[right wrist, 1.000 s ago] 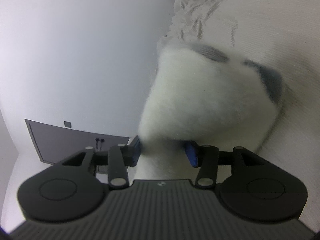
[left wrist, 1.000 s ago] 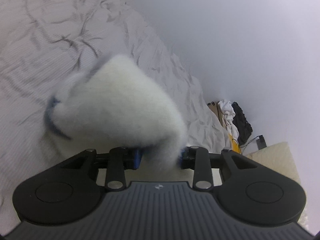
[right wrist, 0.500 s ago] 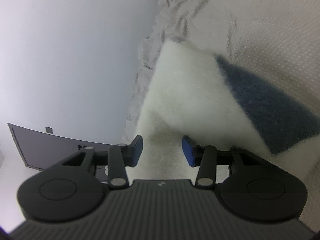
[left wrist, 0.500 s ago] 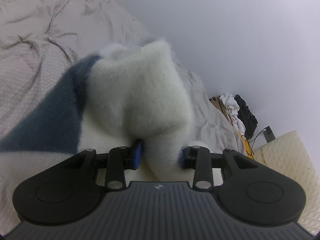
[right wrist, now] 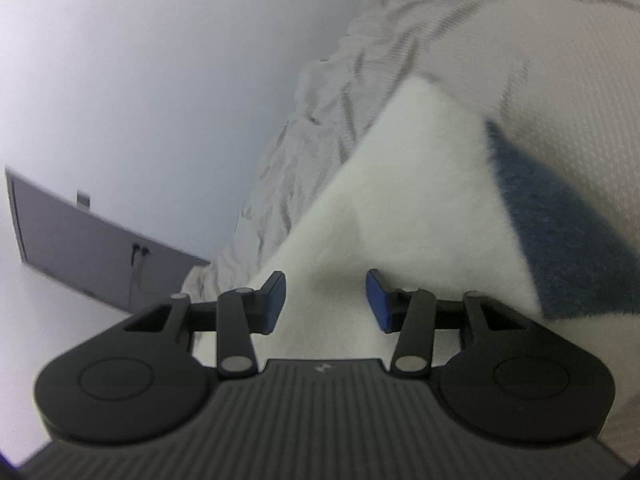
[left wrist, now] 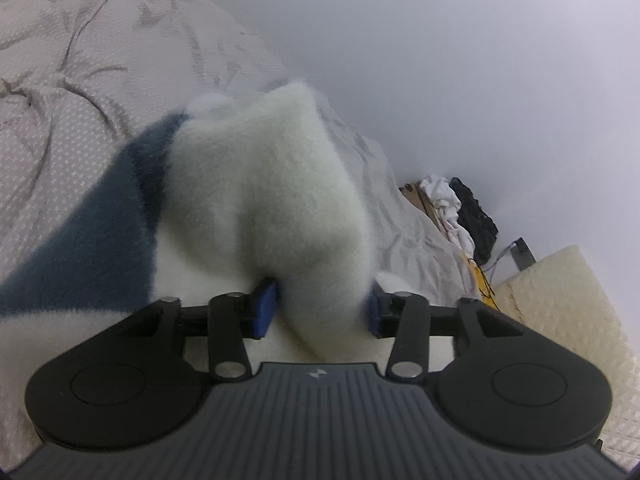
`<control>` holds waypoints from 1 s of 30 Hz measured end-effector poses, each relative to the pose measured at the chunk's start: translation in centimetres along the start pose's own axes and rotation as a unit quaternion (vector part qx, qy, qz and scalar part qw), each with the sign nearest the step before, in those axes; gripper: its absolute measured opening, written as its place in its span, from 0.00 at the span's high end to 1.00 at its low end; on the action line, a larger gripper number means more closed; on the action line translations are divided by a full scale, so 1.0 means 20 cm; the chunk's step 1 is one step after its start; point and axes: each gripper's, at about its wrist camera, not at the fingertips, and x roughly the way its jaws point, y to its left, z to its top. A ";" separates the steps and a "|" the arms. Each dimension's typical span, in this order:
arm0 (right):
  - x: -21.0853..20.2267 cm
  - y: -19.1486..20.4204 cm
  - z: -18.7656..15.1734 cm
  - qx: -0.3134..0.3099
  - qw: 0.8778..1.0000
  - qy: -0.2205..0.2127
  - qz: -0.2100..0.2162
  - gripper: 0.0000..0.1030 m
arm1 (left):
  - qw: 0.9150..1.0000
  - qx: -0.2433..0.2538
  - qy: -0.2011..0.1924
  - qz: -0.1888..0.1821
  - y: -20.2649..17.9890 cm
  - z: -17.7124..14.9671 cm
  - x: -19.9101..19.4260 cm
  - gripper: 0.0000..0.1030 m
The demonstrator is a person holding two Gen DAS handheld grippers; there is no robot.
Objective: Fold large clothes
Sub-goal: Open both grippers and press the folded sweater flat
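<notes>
A fluffy white garment with a dark blue band lies on the bed. My left gripper stands with its blue pads apart around a raised fold of the white fleece, which fills the gap between them. In the right wrist view the same garment lies flat with its blue band at the right. My right gripper is open just above the fleece, holding nothing.
A crumpled beige bedspread covers the bed and shows in the right wrist view. A plain wall runs beside the bed. A pile of clothes and cables and a cream quilted cushion lie at the right.
Both grippers lowered the garment onto the bed. My right gripper opened and let go of the fleece, which now lies flat. My left gripper's pads moved apart around the fold.
</notes>
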 end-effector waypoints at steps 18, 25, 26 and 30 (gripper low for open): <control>-0.05 0.33 -0.31 -0.315 0.944 -0.002 -0.097 0.54 | 0.961 0.246 -0.022 0.123 -0.26 -0.20 -0.01 0.23; 0.09 0.29 -0.24 -0.342 0.929 -0.020 -0.142 0.54 | 0.947 0.273 -0.024 0.165 -0.20 -0.16 0.11 0.23; 0.12 0.27 -0.23 -0.336 0.931 -0.015 -0.142 0.54 | 0.947 0.272 -0.027 0.170 -0.19 -0.17 0.13 0.23; 0.25 0.23 -0.20 -0.339 0.929 -0.011 -0.148 0.54 | 0.940 0.286 -0.019 0.184 -0.17 -0.15 0.22 0.23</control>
